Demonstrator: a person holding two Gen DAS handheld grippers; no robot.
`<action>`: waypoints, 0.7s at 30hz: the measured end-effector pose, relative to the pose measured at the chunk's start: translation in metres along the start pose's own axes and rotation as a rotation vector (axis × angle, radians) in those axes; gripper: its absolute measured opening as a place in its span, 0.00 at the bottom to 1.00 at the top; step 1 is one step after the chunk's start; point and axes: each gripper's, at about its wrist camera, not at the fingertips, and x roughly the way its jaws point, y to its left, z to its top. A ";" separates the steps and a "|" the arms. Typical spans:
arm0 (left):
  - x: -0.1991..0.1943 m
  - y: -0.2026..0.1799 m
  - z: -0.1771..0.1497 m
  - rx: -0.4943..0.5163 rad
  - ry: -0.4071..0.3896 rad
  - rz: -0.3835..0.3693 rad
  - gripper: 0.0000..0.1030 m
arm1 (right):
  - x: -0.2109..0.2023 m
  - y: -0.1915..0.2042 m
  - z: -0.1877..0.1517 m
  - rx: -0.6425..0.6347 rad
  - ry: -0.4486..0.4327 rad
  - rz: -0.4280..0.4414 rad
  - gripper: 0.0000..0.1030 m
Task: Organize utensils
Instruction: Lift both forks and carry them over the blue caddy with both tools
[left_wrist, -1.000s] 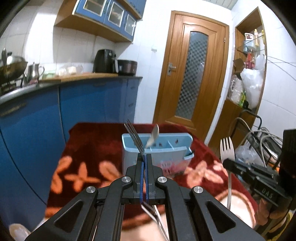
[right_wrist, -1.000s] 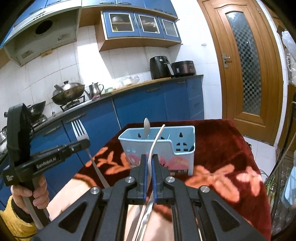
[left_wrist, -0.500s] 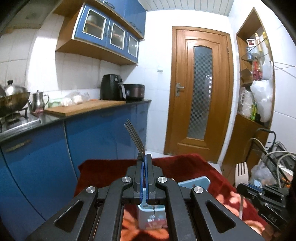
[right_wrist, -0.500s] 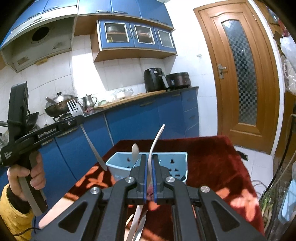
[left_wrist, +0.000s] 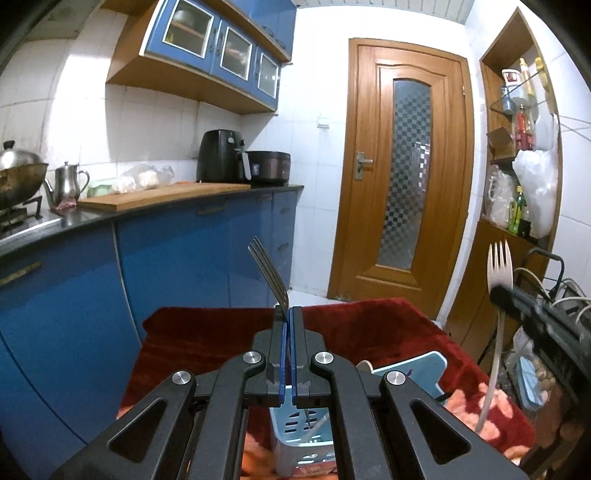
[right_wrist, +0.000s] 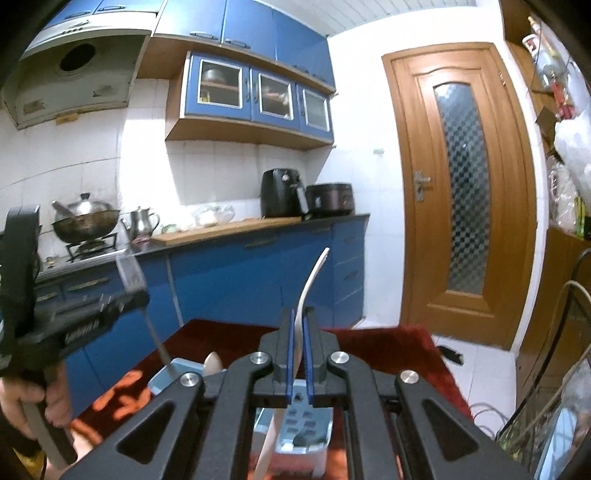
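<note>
Left gripper (left_wrist: 288, 314) pinching metal fork (left_wrist: 269, 271) tines-up, right gripper (right_wrist: 300, 317) pinching white fork (right_wrist: 314, 277), both above blue caddy (left_wrist: 406, 373)

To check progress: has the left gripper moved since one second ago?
Yes. The left gripper, shut on the metal fork, has advanced over the blue utensil holder, which now sits under its jaws.

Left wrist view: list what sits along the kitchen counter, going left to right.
Wok with lid → metal kettle → wooden cutting board → black air fryer → dark rice cooker.
</note>
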 end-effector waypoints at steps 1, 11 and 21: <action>0.003 -0.001 -0.002 0.003 0.002 -0.001 0.01 | 0.004 -0.001 0.001 -0.001 -0.008 -0.009 0.06; 0.027 0.004 -0.026 -0.021 0.041 -0.032 0.01 | 0.044 0.002 -0.016 -0.066 -0.028 -0.065 0.06; 0.039 0.007 -0.041 -0.033 0.076 -0.055 0.01 | 0.061 0.006 -0.041 -0.103 0.027 -0.043 0.06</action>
